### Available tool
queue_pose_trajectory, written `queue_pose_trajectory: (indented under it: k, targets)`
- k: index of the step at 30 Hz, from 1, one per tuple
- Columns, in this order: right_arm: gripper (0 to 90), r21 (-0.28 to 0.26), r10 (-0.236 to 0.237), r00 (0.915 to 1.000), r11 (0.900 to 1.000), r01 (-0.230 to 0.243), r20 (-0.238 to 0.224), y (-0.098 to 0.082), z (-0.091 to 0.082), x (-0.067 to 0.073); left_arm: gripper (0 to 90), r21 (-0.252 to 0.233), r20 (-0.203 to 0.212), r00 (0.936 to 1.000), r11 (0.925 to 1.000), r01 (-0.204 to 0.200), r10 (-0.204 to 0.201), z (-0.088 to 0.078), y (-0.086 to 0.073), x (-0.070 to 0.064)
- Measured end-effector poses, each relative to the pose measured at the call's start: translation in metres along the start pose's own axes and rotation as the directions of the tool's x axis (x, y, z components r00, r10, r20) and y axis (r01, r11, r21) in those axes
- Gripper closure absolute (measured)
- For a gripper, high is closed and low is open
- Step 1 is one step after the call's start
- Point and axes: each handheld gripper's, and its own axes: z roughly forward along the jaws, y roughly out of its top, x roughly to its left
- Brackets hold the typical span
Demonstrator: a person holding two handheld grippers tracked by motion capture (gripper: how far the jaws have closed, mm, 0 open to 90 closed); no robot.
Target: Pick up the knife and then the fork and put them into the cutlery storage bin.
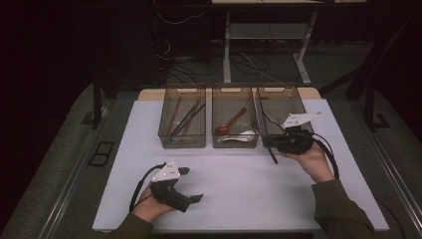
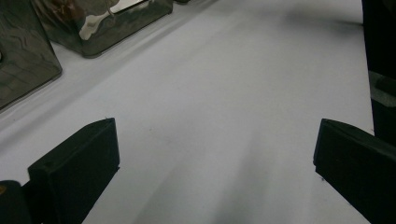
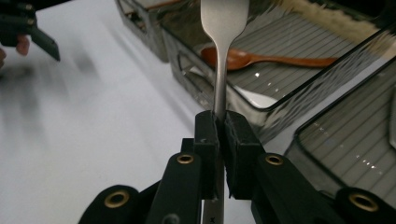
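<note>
From above, the right gripper [image 1: 272,144] sits by the rightmost smoked plastic bin [image 1: 279,115] on the white desk [image 1: 239,189]; the left gripper [image 1: 191,184] rests apart, jaws wide. Left gripper view: jaws spread over bare desk. Right gripper view: jaws clamp the silver metal utensil handle [image 3: 220,88] upright, before the red-brown wooden spoon [image 3: 261,58].

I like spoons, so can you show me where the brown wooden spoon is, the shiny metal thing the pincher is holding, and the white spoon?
wooden spoon [image 3: 224,57]: right gripper view, on its bowl.
metal utensil [image 3: 220,88]: right gripper view, on its thin handle above the jaws.
white spoon [image 1: 244,135]: high view, on its bowl, in the middle bin.
</note>
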Motion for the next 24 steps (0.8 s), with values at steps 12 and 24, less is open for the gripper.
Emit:
queue_pose_trajectory:
  k: [12, 24]
  targets:
    - [83.4, -0.127, 0.06, 0.9971, 0.99, -0.053, 0.047, 0.006, -0.021, -0.016, 0.0, -0.011, -0.01, 0.9999, 0.9999, 0.013, -0.013, -0.001, -0.001, 0.003]
    - [83.4, -0.172, 0.095, 0.9882, 0.982, -0.073, 0.121, 0.02, -0.038, -0.038, 0.0, -0.011, -0.012, 0.9998, 0.9999, 0.013, -0.013, -0.001, -0.001, 0.003]
